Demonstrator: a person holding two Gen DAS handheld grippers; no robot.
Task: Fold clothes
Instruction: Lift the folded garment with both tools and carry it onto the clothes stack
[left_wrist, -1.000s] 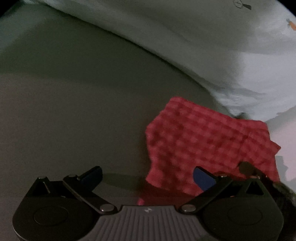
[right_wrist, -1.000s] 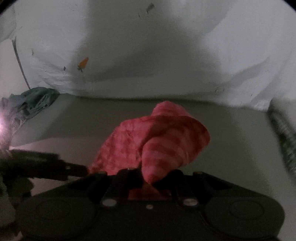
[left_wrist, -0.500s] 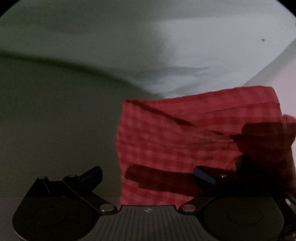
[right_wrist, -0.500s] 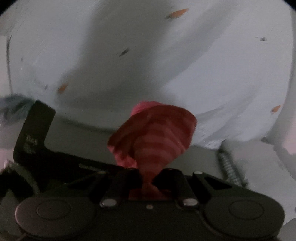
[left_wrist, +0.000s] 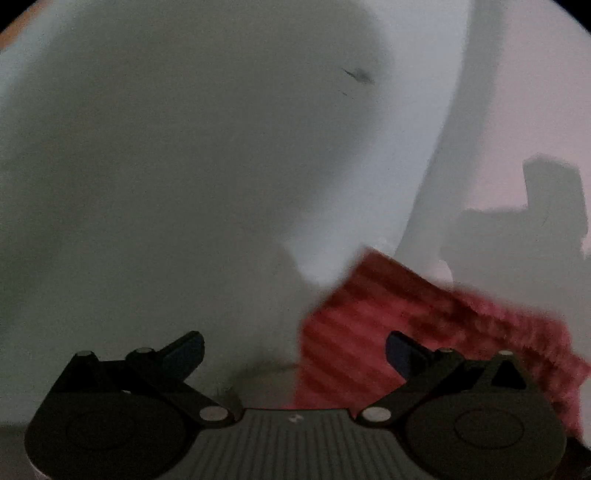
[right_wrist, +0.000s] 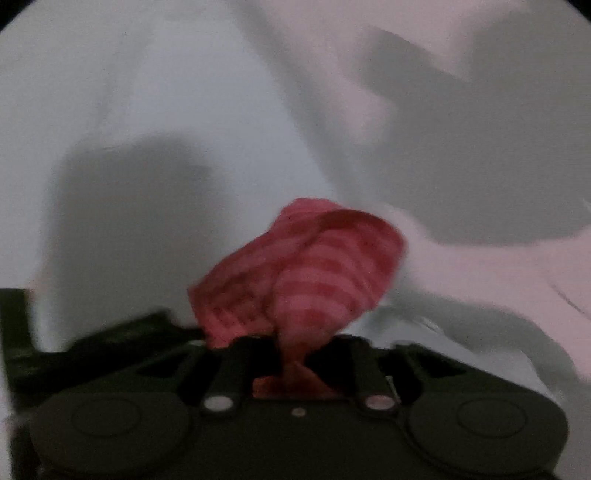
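Note:
A red checked cloth (right_wrist: 314, 273) is pinched in my right gripper (right_wrist: 291, 354), which is shut on it; the cloth bunches up above the jaws. In the left wrist view the same red cloth (left_wrist: 369, 332) hangs in front of the right half of my left gripper (left_wrist: 295, 354). The left gripper is open, its blue-padded fingertips (left_wrist: 184, 354) wide apart, and it holds nothing. The cloth lies partly between the left jaws but is not clamped.
A white sheet (left_wrist: 221, 166) with small printed marks fills the background of both views. A pale pinkish wall (left_wrist: 535, 110) with shadows shows at the right. In the right wrist view the left gripper's dark body (right_wrist: 92, 343) sits at the lower left.
Both grippers have tilted and risen, so the grey surface has left view and the white sheet fills it. The red cloth has lifted with the right gripper. The left gripper stays open.

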